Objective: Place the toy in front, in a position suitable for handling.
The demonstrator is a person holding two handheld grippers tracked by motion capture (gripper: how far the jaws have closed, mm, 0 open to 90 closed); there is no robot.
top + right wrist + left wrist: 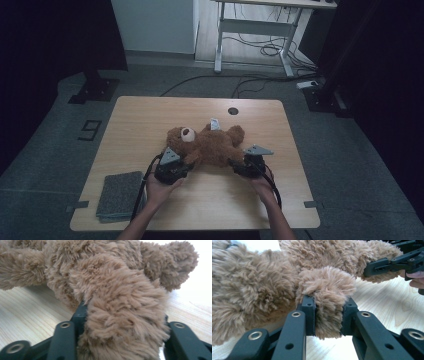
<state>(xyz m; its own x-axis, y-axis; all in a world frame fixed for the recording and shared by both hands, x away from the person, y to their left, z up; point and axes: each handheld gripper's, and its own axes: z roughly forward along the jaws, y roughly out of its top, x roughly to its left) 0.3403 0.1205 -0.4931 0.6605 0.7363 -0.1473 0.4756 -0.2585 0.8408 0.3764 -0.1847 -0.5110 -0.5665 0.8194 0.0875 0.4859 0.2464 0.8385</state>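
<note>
From the high view I have the teddy bear [210, 145] lying near the middle of the desk [150, 115], its head toward nine o'clock and its legs toward three o'clock, a small white tag [215, 123] sticking up from its far side at twelve o'clock.

My left gripper [172, 167] sits at about seven o'clock of the bear, held by the left hand [159, 189]. In the left gripper view, this gripper [327, 315] is clamped on one plush limb: both black pads press into the fur, which bulges out above and below them. The bear's body fills the frame from nine to twelve o'clock of that limb, and the other gripper shows at two o'clock, against another limb.

My right gripper [250, 165] is at about five o'clock of the bear, in the right hand [262, 187]. In the right gripper view a thick furry limb [120, 322] lies between the two jaws of the gripper [122, 340], and fur covers the pads, so I cannot tell whether they squeeze it or only flank it.

A folded grey cloth [120, 195] lies on the desk at the near left corner, well apart from the bear. The bear rests on the wood.
</note>
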